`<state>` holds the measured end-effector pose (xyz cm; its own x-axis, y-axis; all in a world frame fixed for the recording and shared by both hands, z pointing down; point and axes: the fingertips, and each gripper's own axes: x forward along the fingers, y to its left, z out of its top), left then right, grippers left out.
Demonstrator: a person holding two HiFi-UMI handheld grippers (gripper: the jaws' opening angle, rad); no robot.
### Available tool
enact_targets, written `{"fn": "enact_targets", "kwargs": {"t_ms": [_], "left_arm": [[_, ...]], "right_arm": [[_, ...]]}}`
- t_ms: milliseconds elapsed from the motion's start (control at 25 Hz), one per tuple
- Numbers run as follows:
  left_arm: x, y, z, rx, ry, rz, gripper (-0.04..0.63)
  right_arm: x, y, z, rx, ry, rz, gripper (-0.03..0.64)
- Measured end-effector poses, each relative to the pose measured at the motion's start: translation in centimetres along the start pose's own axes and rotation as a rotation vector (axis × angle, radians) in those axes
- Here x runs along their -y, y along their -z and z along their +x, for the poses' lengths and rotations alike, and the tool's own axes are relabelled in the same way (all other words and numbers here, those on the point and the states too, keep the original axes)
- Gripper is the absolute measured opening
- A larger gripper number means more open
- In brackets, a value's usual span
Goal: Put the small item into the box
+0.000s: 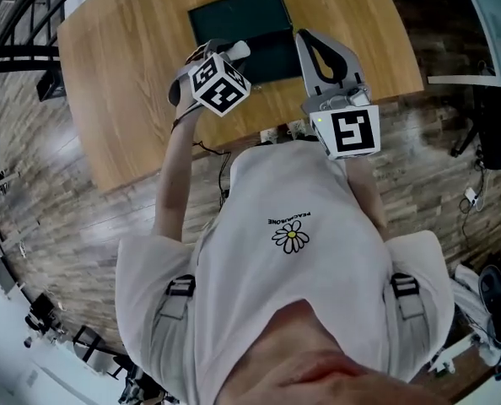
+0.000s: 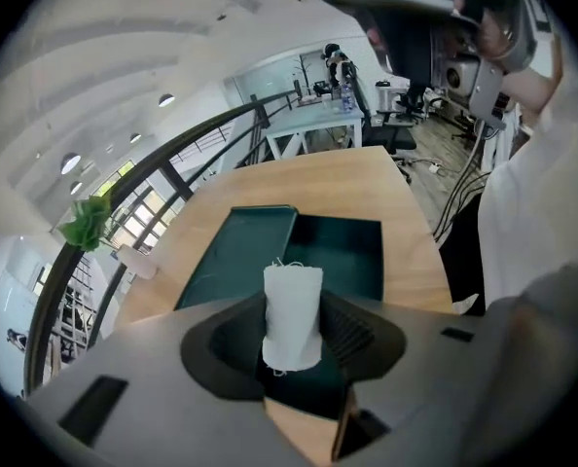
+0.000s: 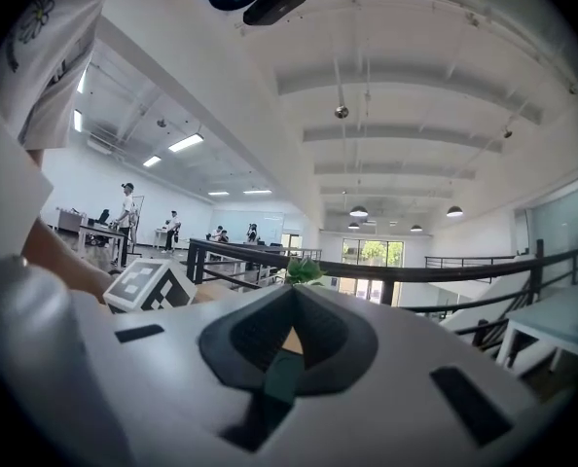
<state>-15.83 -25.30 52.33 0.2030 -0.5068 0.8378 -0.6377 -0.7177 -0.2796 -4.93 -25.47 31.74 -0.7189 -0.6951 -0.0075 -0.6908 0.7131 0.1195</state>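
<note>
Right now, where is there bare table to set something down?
Most bare wood lies left of the dark green box, out to the table's left edge; a narrower strip runs right of it. It is crowded at the box's near side, where the left gripper, holding a white pouch, and right gripper hang.

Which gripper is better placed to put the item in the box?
Left: the left gripper clamps the small white item at the open green box; the right gripper is shut, empty, aimed away.
</note>
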Motion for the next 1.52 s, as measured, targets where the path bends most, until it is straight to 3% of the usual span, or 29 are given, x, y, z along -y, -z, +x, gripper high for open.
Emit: {"fn": "enact_targets", "kwargs": {"t_ms": [200, 440, 680, 1080, 1520], "left_arm": [[1.5, 0.5, 2.6, -0.055, 0.087, 0.044, 0.183], [4.5, 2.8, 6.5, -0.156, 0.23, 0.124, 0.183], [5.3, 4.2, 7.8, -0.237, 0.241, 0.167, 0.183], [5.5, 4.5, 8.8, -0.261, 0.233, 0.239, 0.186], [5.4, 3.0, 7.9, -0.192, 0.223, 0.161, 0.245]], "right_arm": [[1.5, 0.5, -1.2, -0.023, 0.06, -0.003, 0.005], [1.6, -0.2, -2.1, -0.001, 0.068, 0.015, 0.005], [1.6, -0.2, -2.5, -0.014, 0.051, 0.013, 0.005], [1.5, 0.1, -3.3, -0.038, 0.023, 0.035, 0.005], [2.8, 0.9, -4.0, -0.032, 0.035, 0.06, 0.006]]}}
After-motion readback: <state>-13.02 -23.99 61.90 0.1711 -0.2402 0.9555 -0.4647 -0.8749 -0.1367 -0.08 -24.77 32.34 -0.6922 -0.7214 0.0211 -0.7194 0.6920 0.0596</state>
